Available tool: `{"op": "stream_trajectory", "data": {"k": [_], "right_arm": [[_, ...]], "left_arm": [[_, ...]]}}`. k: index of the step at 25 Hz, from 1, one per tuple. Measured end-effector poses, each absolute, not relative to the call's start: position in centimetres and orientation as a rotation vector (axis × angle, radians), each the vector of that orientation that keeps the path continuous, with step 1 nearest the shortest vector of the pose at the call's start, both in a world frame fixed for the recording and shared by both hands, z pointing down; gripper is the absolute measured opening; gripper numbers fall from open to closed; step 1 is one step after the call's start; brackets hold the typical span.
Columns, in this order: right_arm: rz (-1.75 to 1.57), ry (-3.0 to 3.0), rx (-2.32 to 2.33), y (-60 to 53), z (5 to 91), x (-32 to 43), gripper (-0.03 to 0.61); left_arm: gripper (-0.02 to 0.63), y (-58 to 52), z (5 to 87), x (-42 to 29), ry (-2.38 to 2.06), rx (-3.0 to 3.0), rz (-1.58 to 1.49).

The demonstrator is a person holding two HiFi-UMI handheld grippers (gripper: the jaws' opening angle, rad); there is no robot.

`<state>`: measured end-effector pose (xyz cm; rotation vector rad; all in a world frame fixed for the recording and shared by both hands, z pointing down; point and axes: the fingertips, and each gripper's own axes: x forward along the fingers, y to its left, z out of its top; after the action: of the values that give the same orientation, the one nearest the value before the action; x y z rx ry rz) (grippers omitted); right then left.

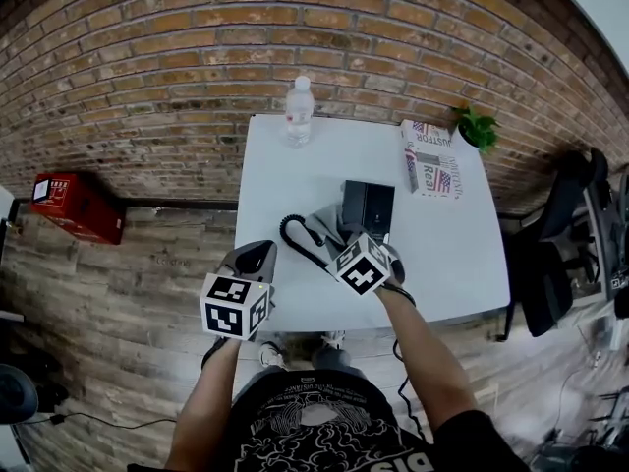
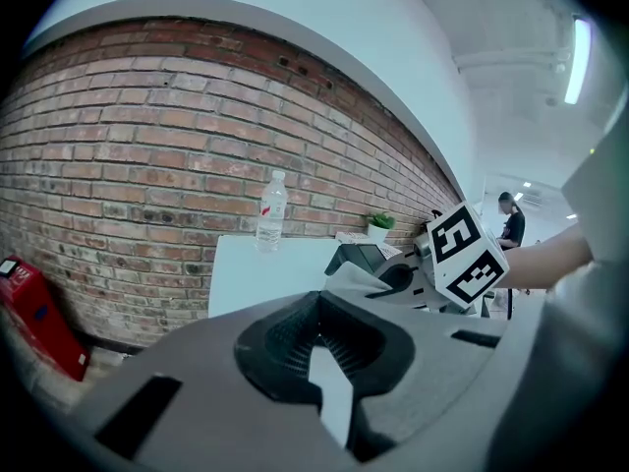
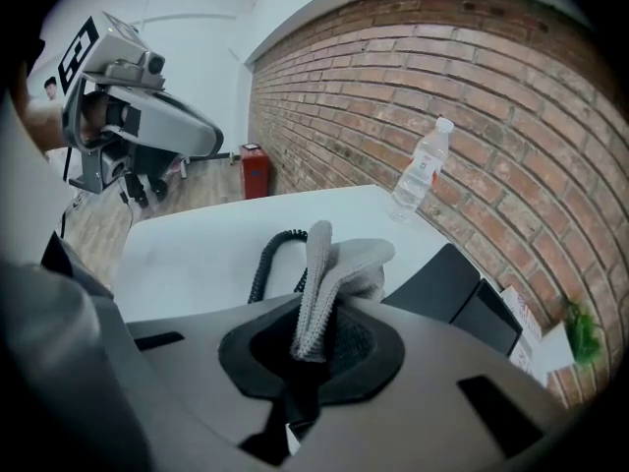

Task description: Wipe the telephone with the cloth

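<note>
A black telephone [image 1: 369,207] lies mid-table on the white table [image 1: 447,264], its coiled cord [image 1: 293,236] looping to the left. My right gripper [image 1: 344,240] is shut on a grey cloth [image 1: 324,226] at the phone's near-left corner. In the right gripper view the cloth [image 3: 329,273] stands up out of the shut gripper [image 3: 313,334], with the cord [image 3: 270,264] behind it and the telephone [image 3: 457,293] to the right. My left gripper [image 1: 257,254] hovers at the table's front-left edge. Its jaws meet with nothing between them [image 2: 316,315].
A water bottle [image 1: 299,111] stands at the table's far edge. A printed book [image 1: 432,160] and a small plant [image 1: 477,126] sit at the far right corner. A red box [image 1: 74,205] is on the floor at left, a dark chair [image 1: 560,254] at right.
</note>
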<state>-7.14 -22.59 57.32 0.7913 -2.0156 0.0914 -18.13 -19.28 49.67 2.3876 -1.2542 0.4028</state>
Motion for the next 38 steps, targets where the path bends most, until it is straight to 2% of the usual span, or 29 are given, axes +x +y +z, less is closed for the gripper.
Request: {"op": "stream_trajectory", "data": {"k": [18,38], "right_arm": [[0.252,-2.050,0.873,-17.7,59.3,-7.6,0.012],[0.104,-2.193,1.100,-26.9,48.0,-2.3,0.012]], "left_arm": [[0.006,-18.1,50.3,-16.7,-1.151,2.444,0.437],[0.006,-21.9,49.6,-12.8,-1.171,2.438,0.428]]}}
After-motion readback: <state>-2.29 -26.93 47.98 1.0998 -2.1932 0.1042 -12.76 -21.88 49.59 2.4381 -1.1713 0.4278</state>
